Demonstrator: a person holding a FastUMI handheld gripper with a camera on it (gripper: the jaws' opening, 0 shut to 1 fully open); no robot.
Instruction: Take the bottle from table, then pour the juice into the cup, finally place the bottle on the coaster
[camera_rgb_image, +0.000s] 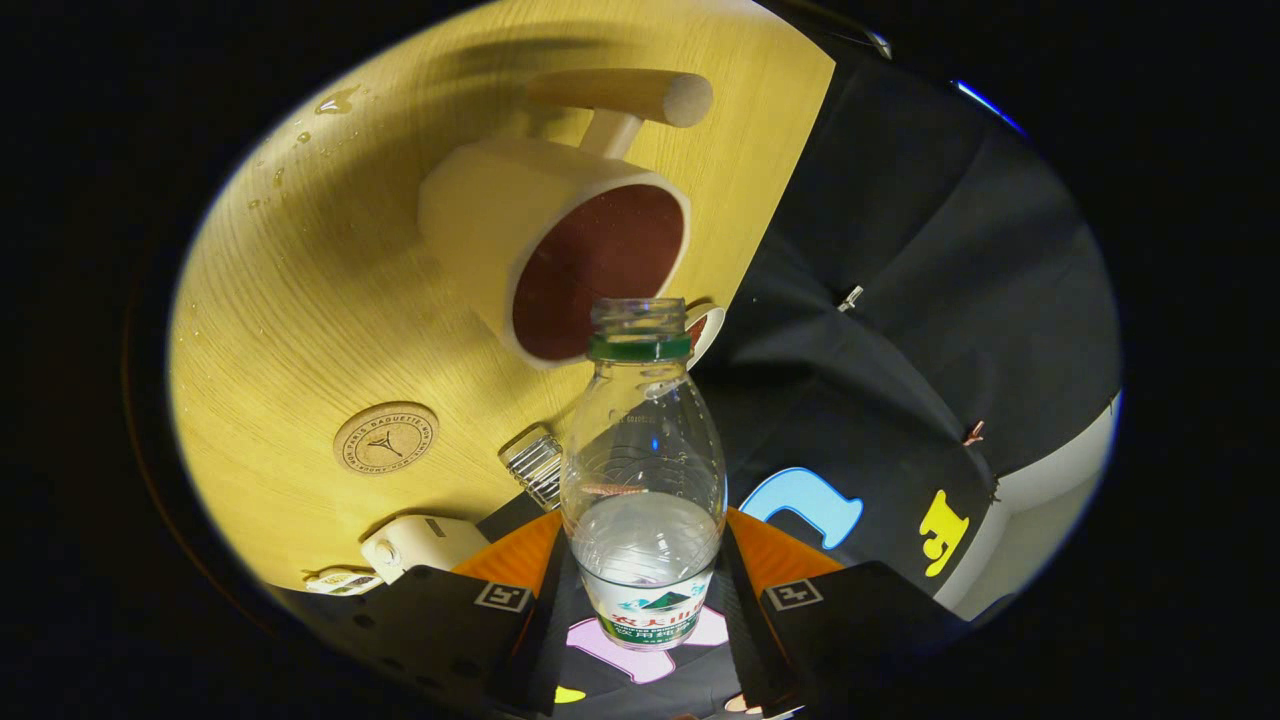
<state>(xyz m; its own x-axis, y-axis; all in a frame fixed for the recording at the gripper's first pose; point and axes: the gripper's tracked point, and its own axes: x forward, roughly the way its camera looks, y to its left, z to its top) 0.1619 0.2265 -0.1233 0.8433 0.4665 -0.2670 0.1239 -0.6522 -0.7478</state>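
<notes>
A yellow wood-grain tabletop (300, 300) carries scattered clear droplets (337, 100) near its far edge. A small white plastic device (420, 545) and a ribbed metal clip (537, 465) lie close together.

One bottle (643, 470), one cup (560, 250), one coaster (386, 437)

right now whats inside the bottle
The bottle, gripped between the jaws of the gripper, holds clear liquid in its lower part; the upper part looks empty and the cap is off. The label covers the very bottom, so the liquid there is hidden.
</notes>
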